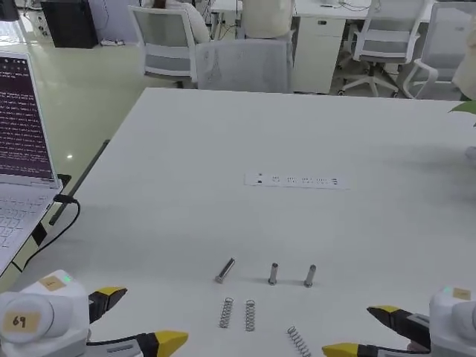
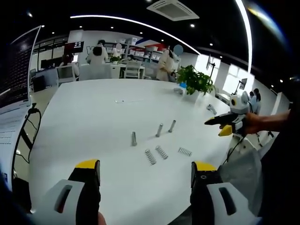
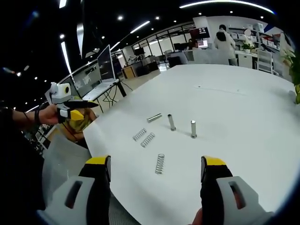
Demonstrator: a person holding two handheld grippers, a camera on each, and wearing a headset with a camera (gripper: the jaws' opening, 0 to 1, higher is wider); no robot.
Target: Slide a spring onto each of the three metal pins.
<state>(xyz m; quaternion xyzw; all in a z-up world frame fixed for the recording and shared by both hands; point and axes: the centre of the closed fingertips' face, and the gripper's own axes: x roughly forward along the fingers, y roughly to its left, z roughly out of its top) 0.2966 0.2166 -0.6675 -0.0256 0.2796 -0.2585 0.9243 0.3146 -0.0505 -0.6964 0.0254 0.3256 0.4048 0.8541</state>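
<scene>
Left gripper [image 1: 149,316] and right gripper [image 1: 355,329] gape empty over the near table [image 1: 223,149] edge. Just beyond lie three springs [image 1: 250,315]. Past them are three pins [image 1: 273,274], two upright and one toppled. Springs look light, squashy and likely to roll, so pinch gently mid-coil.

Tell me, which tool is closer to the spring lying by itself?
Right. The right tool is just right of the lone spring; the left tool is farther left, beyond the other two springs.
</scene>
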